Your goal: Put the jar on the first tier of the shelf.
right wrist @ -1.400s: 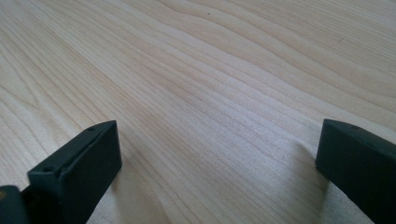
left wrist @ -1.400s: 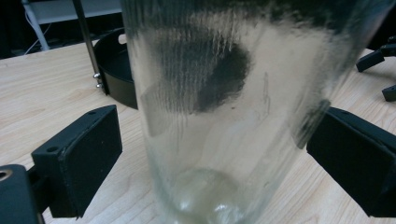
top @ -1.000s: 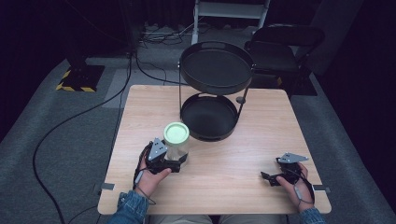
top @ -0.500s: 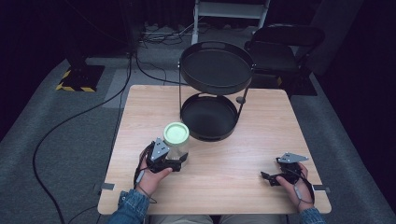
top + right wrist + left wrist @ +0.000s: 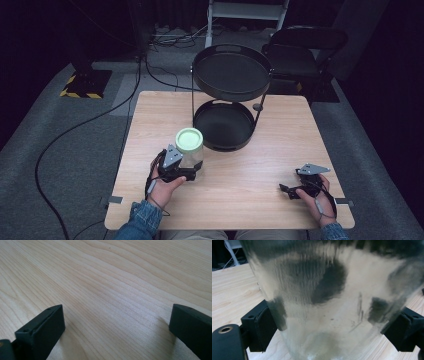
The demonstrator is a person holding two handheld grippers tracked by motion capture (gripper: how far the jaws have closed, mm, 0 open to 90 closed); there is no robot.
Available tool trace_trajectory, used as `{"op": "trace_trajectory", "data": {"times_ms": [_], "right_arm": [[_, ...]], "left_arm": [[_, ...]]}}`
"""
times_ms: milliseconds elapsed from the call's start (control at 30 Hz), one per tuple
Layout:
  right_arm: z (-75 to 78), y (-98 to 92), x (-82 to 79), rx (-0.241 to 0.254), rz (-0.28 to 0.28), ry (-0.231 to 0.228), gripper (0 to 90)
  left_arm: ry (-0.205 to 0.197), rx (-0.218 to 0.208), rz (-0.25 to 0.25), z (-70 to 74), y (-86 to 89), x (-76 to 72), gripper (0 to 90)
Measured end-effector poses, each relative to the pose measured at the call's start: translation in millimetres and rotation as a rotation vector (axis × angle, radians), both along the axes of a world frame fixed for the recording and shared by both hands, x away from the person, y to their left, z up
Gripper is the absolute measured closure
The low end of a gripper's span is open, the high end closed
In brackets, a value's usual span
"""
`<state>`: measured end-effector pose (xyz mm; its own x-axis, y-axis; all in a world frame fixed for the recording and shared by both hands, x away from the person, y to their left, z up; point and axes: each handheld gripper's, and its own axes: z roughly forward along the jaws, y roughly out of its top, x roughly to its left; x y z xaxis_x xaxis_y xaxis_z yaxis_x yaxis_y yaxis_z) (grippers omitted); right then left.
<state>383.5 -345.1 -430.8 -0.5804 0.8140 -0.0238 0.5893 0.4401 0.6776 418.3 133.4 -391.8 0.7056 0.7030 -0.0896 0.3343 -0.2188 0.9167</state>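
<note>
High view, looking down on a light wooden desk [image 5: 260,185] standing on grey carpet. A clear jar [image 5: 190,150] with a pale green lid [image 5: 189,139] stands upright on the desk, left of the middle and nearer the front edge than the back. The left gripper [image 5: 192,167] is clamped on the lower body of the jar from the front, held by the person's left hand [image 5: 165,182], whose denim sleeve [image 5: 142,220] comes in over the front edge.

Left gripper view: the jar [image 5: 332,302] is very close, its glassy wall smeared with reflections, and the two black jaws press against its two sides low down, with the wooden desk [image 5: 234,287] showing behind and beneath it.

Just behind and to the right of the jar, near the middle of the desk, stands a black two-tier round tray stand. Its lower tray [image 5: 199,120] rests on the desk, and its upper tray [image 5: 200,80] is raised on thin black posts toward the back edge.

The right gripper [image 5: 286,190] lies low near the front right corner of the desk, held by the person's right hand [image 5: 317,197], well apart from the jar and the stand. Right gripper view: its two black jaws stand wide apart over bare wood grain [image 5: 112,295], with nothing between them.

Beyond the back edge, a black chair [image 5: 305,50] and cables [image 5: 90,125] sit on the carpet.
</note>
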Motion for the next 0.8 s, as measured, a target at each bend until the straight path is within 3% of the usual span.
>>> {"op": "trace_trajectory", "data": {"times_ms": [233,800], "right_arm": [[0.0,0.0,0.0,0.000,0.000,0.000,0.3],[0.0,0.0,0.0,0.000,0.000,0.000,0.3]], "left_arm": [[0.010,-0.017,-0.011,10.1,-11.8,9.4,10.8],[0.003,0.002,-0.032,39.5,-30.0,42.2,10.8]]}}
